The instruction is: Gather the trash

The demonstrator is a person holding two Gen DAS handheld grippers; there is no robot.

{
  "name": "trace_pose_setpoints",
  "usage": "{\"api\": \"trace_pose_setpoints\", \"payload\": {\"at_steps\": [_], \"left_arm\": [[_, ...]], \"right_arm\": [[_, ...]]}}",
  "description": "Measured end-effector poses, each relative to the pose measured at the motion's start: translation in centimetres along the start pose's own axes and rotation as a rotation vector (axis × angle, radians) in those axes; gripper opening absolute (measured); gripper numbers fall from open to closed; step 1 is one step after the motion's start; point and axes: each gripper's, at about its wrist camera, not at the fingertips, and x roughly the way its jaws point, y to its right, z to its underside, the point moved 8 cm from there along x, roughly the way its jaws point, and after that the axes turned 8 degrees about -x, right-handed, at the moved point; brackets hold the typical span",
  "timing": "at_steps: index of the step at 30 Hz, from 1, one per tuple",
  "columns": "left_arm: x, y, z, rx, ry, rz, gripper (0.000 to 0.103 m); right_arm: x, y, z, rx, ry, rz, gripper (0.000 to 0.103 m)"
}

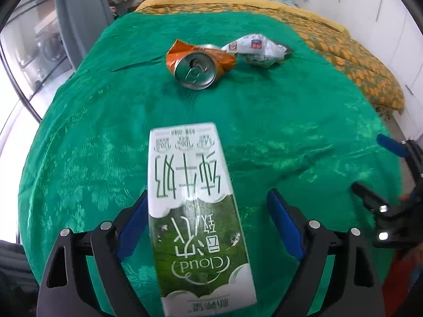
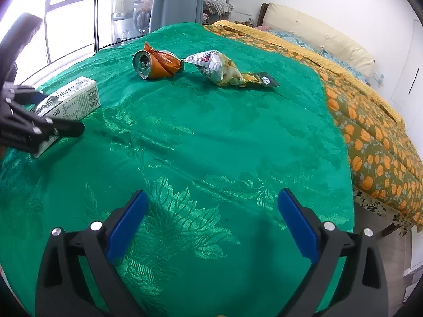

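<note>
Green brocade cloth (image 2: 211, 137) covers the table, with a bed in an orange-flowered spread (image 2: 375, 142) behind it. Nothing looks collected yet: three pieces of trash remain on the cloth, by my count. One milk carton (image 1: 195, 206) lies flat between the wide-spread fingers of the left gripper (image 1: 206, 224), its left pad against the carton's edge, not yet clamped. One crushed orange can (image 1: 197, 64) and one crumpled snack bag (image 1: 257, 49) lie farther off, touching. The right gripper (image 2: 211, 222) gapes wide, holding nothing.
</note>
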Motion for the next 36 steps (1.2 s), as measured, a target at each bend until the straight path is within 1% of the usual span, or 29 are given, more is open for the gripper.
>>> {"api": "trace_pose_setpoints", "payload": {"at_steps": [1, 2, 4, 9, 11, 13, 16, 17, 21, 22, 24, 26, 28, 29, 30, 31, 33, 36], "left_arm": [[0.4, -0.1, -0.1, 0.002, 0.002, -0.010, 0.088], [0.4, -0.4, 0.0, -0.003, 0.025, -0.019, 0.092], [0.3, -0.7, 0.1, -0.018, 0.036, -0.017, 0.093], [0.4, -1.0, 0.3, -0.035, 0.061, -0.021, 0.097], [0.4, -0.9, 0.4, -0.040, 0.062, -0.026, 0.098], [0.5, -0.9, 0.4, -0.041, 0.062, -0.029, 0.098], [0.7, -0.9, 0.3, -0.047, 0.060, -0.023, 0.098], [0.7, -0.9, 0.4, -0.048, 0.061, -0.022, 0.098], [0.7, -0.9, 0.4, -0.051, 0.061, -0.019, 0.098], [0.7, -0.9, 0.4, -0.052, 0.061, -0.018, 0.098], [0.7, -1.0, 0.4, -0.053, 0.060, -0.016, 0.098], [0.7, -1.0, 0.3, -0.055, 0.060, -0.014, 0.098], [0.7, -1.1, 0.3, -0.055, 0.060, -0.014, 0.098], [0.7, -1.1, 0.3, -0.055, 0.060, -0.014, 0.098], [0.7, -1.1, 0.3, -0.055, 0.060, -0.014, 0.098], [0.7, -1.1, 0.3, -0.056, 0.060, -0.013, 0.098], [0.8, -1.2, 0.3, -0.055, 0.060, -0.013, 0.098], [0.8, -1.2, 0.3, -0.056, 0.060, -0.013, 0.098]], "right_arm": [[0.1, 0.1, 0.0, 0.011, -0.002, -0.013, 0.096], [0.2, 0.2, 0.1, 0.023, -0.005, -0.024, 0.096], [0.3, 0.5, 0.2, 0.053, -0.013, -0.052, 0.096], [1.0, 1.9, 0.4, 0.174, -0.034, -0.170, 0.096], [1.4, 3.1, -0.1, 0.212, -0.034, -0.189, 0.096], [1.8, 4.1, -1.0, 0.212, -0.027, -0.175, 0.096], [3.3, 5.5, -3.7, 0.164, -0.005, -0.136, 0.096], [3.8, 5.6, -5.1, 0.136, 0.008, -0.132, 0.096], [6.3, 4.3, -10.9, 0.031, 0.053, -0.156, 0.095], [7.0, 3.9, -12.1, 0.013, 0.057, -0.157, 0.095], [9.2, 3.1, -14.6, -0.037, 0.054, -0.129, 0.095], [11.1, 2.9, -15.9, -0.066, 0.032, -0.093, 0.095], [12.4, 2.9, -16.8, -0.084, 0.027, -0.049, 0.091], [13.0, 3.1, -17.3, -0.088, 0.029, -0.029, 0.079], [13.4, 3.2, -17.4, -0.086, 0.027, -0.030, 0.067], [13.6, 3.2, -17.4, -0.077, 0.016, -0.060, 0.052], [13.3, 3.5, -17.0, -0.073, 0.020, -0.069, 0.045], [10.7, 3.6, -16.0, -0.091, 0.056, -0.081, 0.045]]}}
